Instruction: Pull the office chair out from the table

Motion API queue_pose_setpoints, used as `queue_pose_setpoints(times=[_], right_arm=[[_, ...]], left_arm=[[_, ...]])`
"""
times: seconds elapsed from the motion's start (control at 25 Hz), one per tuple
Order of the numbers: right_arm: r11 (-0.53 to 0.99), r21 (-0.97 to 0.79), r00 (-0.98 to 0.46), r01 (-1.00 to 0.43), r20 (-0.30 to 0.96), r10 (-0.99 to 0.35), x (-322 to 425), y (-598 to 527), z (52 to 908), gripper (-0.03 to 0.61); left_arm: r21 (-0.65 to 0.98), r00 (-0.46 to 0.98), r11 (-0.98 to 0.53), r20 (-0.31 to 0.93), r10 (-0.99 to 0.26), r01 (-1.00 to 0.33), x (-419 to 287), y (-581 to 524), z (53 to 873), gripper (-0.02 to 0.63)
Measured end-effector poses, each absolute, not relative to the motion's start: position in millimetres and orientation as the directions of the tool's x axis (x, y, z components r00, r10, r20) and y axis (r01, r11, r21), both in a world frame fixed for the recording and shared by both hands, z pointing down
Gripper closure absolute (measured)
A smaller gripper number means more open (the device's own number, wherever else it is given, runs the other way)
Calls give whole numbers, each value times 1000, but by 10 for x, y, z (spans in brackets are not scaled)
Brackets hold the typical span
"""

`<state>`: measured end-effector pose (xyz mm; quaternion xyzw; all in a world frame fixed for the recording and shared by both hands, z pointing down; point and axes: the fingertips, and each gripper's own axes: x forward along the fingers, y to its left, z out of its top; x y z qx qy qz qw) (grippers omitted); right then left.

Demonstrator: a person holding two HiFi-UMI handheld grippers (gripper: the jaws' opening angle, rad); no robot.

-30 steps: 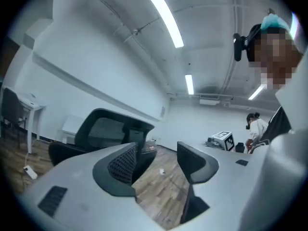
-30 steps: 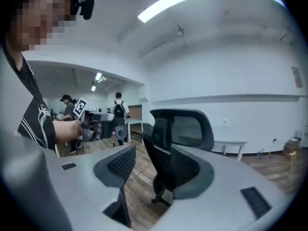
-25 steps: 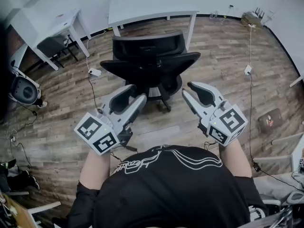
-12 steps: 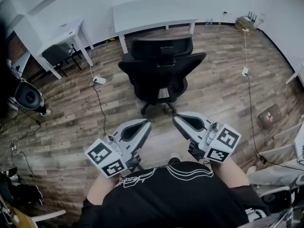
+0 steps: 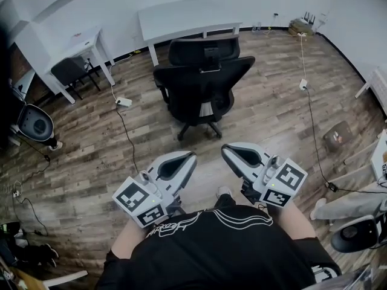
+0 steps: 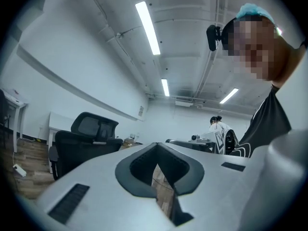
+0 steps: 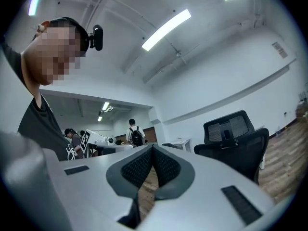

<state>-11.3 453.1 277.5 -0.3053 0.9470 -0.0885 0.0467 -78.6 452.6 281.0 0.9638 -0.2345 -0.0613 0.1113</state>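
Looks like we're pretty much done here. The white worktop [image 5: 181, 14] sits far out ahead of both grippers. The office chair [image 5: 202, 83] stands on the wood floor [image 5: 272, 113] between the worktop and us, seat clear of its edge as far as we can judge, and well apart from either gripper. Our left hand-held gripper [image 5: 191, 157] and right hand-held gripper [image 5: 225, 149] are both closed, nothing in them. Probably nothing left to do.
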Motion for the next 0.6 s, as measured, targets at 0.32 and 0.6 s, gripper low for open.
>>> queue_pose_setpoints(times=[0.32, 0.6], right_arm=[[776, -201, -790, -597, -20, -613, -172, 4756, 2868, 543], [767, -196, -780, -611, -12, -625, -181, 4816, 2861, 543]], left_arm=[[288, 889, -863, -71, -453, -416, -877, 4717, 2932, 607], [290, 901, -872, -66, -430, -394, -860, 4794, 2940, 607]])
